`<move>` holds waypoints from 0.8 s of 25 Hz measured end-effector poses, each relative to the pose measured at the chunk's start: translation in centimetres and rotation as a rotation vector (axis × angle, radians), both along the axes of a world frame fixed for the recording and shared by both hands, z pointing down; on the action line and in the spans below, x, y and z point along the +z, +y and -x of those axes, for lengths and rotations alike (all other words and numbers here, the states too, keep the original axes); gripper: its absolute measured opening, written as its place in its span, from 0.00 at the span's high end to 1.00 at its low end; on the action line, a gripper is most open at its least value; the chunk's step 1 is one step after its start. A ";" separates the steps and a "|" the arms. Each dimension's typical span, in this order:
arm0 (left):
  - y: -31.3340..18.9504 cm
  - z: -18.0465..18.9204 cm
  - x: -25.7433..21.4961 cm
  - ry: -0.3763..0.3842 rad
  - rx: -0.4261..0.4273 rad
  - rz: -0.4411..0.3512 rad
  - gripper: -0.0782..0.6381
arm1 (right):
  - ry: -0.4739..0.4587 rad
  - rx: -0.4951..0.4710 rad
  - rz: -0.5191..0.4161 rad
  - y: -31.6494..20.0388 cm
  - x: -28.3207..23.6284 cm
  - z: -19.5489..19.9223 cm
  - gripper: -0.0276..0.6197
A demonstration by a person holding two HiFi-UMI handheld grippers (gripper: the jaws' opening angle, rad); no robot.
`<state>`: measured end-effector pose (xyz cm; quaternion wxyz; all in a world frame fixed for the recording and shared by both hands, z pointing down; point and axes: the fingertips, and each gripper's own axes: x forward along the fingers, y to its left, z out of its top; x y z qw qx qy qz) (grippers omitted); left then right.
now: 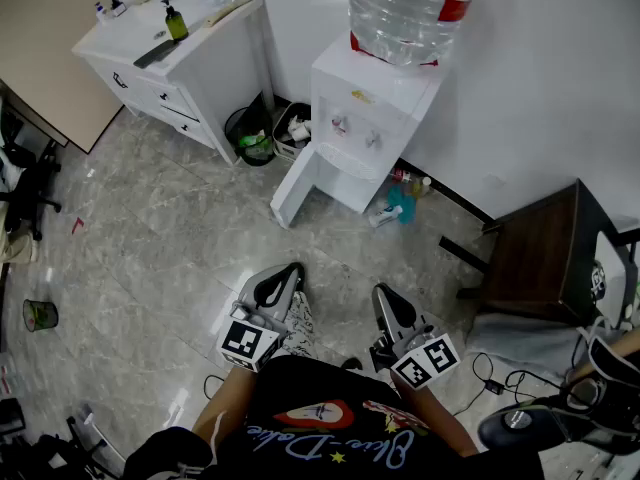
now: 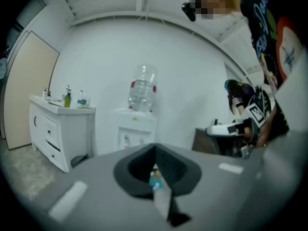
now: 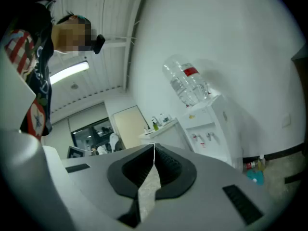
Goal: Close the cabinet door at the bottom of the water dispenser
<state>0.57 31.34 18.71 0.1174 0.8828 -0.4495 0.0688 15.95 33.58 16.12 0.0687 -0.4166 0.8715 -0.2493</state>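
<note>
The white water dispenser [image 1: 372, 118] stands against the back wall with a large clear bottle [image 1: 410, 8] on top. Its bottom cabinet door [image 1: 298, 184] hangs open, swung out to the left over the floor. My left gripper [image 1: 288, 271] and right gripper [image 1: 384, 294] are held side by side in front of my body, well short of the dispenser, both shut on nothing. In the left gripper view the gripper [image 2: 155, 149] has its jaws together, with the dispenser [image 2: 136, 129] straight ahead. In the right gripper view the gripper [image 3: 154, 147] is likewise shut, the dispenser [image 3: 208, 129] to its right.
A white drawer cabinet [image 1: 180, 63] stands left of the dispenser, with two bins [image 1: 250, 133] between them. Bottles [image 1: 398, 204] lie on the floor by the dispenser's right side. A dark wooden chair [image 1: 545, 258] and cables [image 1: 500, 378] are at the right.
</note>
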 end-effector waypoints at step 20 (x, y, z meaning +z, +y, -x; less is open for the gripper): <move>-26.8 14.3 28.9 -0.139 -0.037 0.213 0.89 | 0.186 0.033 0.162 -27.7 21.0 14.3 0.93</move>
